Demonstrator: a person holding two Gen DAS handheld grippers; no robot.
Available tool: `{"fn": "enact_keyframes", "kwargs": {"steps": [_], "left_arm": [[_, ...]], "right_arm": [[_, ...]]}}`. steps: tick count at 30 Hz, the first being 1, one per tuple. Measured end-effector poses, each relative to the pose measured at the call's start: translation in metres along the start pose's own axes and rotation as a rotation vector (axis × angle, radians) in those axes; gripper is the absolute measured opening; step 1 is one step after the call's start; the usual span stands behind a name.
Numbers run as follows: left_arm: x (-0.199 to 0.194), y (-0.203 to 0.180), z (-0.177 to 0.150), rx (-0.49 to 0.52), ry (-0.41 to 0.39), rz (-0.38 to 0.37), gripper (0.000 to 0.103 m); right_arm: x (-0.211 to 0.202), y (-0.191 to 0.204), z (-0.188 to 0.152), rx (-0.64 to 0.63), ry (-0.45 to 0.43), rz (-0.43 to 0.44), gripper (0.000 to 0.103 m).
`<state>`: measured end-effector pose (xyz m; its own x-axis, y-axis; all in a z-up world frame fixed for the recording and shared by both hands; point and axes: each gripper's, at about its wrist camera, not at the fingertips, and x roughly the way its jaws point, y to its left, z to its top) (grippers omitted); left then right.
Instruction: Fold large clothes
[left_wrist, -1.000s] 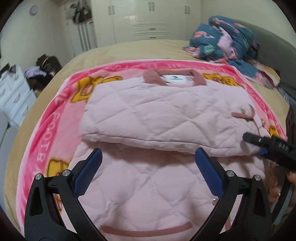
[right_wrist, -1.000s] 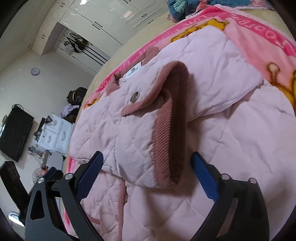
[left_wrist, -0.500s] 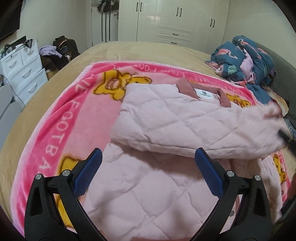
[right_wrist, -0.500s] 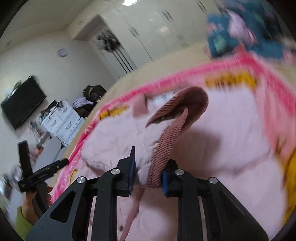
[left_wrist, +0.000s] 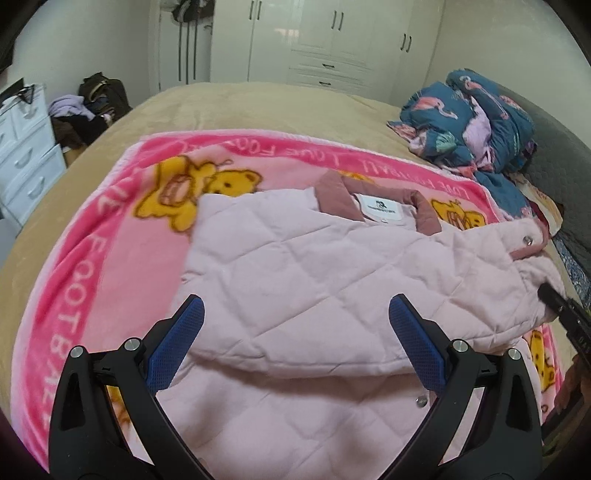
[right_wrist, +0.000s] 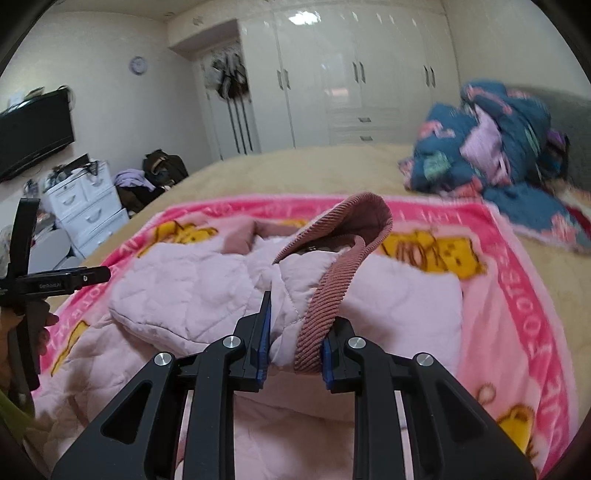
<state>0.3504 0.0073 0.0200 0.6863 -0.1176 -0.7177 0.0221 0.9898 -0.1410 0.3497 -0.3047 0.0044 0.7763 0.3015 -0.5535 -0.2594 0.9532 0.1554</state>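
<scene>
Cuff (right_wrist: 325, 306) clamped (right tongs (right_wrist: 295, 354)).

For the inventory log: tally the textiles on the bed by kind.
Pink quilted jacket: 1
Pink bear-print blanket: 1
Blue flamingo-print bedding heap: 1
Total: 3

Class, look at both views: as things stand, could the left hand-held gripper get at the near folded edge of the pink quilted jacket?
Probably yes. The left hand-held gripper is open and empty, the pink quilted jacket has its folded edge right between the fingers, and nothing covers it.
</scene>
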Motion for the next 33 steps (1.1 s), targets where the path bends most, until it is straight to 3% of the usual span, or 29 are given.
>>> {"fn": "enact_keyframes", "kwargs": {"steps": [7, 13, 14, 16, 19, 25, 33], "left_arm": [[0.024, -0.019, -0.001, 0.028, 0.042, -0.031, 0.094], [0.035, -0.026, -0.001, 0.042, 0.062, -0.022, 0.094], [0.038, -0.026, -0.001, 0.043, 0.069, -0.022, 0.094], [0.043, -0.027, -0.003, 0.043, 0.086, -0.027, 0.094], [0.051, -0.026, -0.008, 0.042, 0.112, -0.03, 0.094], [0.071, -0.021, -0.023, 0.054, 0.167, 0.001, 0.094], [0.087, -0.014, -0.034, 0.036, 0.183, -0.012, 0.095]], "right_arm": [[0.011, -0.003, -0.012, 0.022, 0.076, -0.016, 0.022], [0.013, -0.01, -0.015, 0.064, 0.117, -0.012, 0.03], [0.013, -0.011, -0.015, 0.068, 0.127, -0.016, 0.033], [0.012, -0.013, -0.015, 0.081, 0.135, -0.042, 0.05], [0.004, -0.019, -0.011, 0.101, 0.108, -0.072, 0.067], [-0.012, -0.023, -0.005, 0.119, 0.048, -0.082, 0.07], [-0.002, -0.002, -0.006, 0.061, 0.068, -0.055, 0.071]]}}
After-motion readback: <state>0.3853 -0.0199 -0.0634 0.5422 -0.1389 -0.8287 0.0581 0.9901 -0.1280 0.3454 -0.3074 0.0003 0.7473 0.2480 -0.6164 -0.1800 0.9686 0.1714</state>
